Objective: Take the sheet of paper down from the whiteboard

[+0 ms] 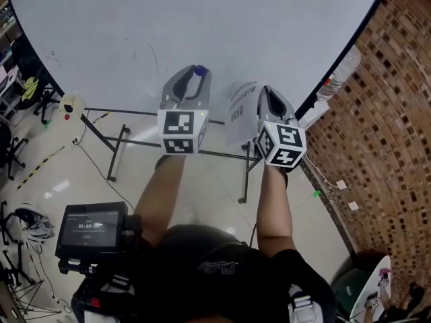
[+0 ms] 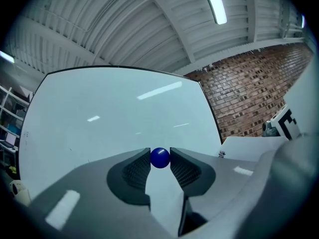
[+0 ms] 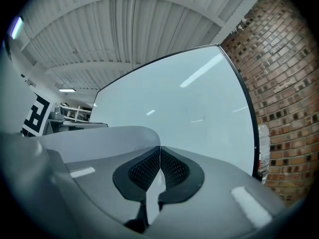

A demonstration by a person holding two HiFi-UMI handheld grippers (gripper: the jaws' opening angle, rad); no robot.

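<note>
Paper (image 1: 241, 108), with print on it, hangs curled in front of the lower right part of the whiteboard (image 1: 202, 25), close to its right edge. The right gripper (image 3: 160, 152) pinches it by the right-hand margin, jaws pressed together on the thin edge. From that grip the sheet bows away to the left into the gap between the two tools, its long side running roughly up and down the board. Whether any part of it touches the board face cannot be told from these views.

Just left of the paper, the left gripper (image 1: 194, 73) points at the board with its jaws clamped on a small blue ball (image 2: 160, 158), by the look of it the magnet that pinned the sheet.

With the pin apparently off and the paper in the right hand's keeping, the removal looks nearly complete. What remains is judged to be a pull by the right hand straight back from the board, toward the person. The left hand would need to stay clear so the ball does not snag the loose left edge. A brick wall (image 1: 390, 113) stands beyond the board's right edge.
</note>
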